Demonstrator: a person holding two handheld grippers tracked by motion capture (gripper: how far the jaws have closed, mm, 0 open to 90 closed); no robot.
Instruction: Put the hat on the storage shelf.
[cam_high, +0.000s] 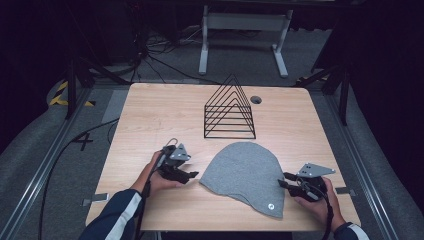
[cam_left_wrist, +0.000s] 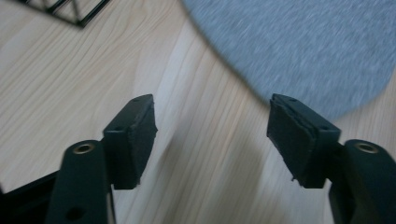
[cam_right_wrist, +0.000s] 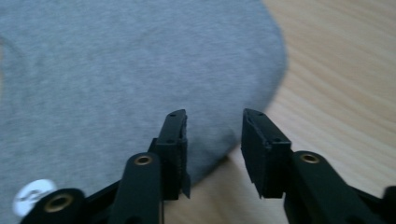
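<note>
A grey beanie (cam_high: 247, 172) lies flat on the wooden table (cam_high: 150, 120), with a small white logo (cam_high: 269, 205) near its front hem. My left gripper (cam_high: 192, 175) sits just left of the beanie's left corner. In the left gripper view its jaws (cam_left_wrist: 212, 135) stand wide open over bare wood, the beanie (cam_left_wrist: 303, 46) just ahead. My right gripper (cam_high: 282, 179) is at the beanie's right edge. It is open (cam_right_wrist: 215, 135) with a narrower gap; one jaw is over the cloth (cam_right_wrist: 116, 70), the other over wood, and nothing is gripped. The logo (cam_right_wrist: 35, 196) shows at the lower left.
A black wire rack (cam_high: 230, 112) of triangular frames stands behind the beanie at mid-table; its corner (cam_left_wrist: 70, 9) appears in the left gripper view. A round cable hole (cam_high: 256, 99) is at the back. White table legs (cam_high: 245, 30) and cables lie on the floor beyond.
</note>
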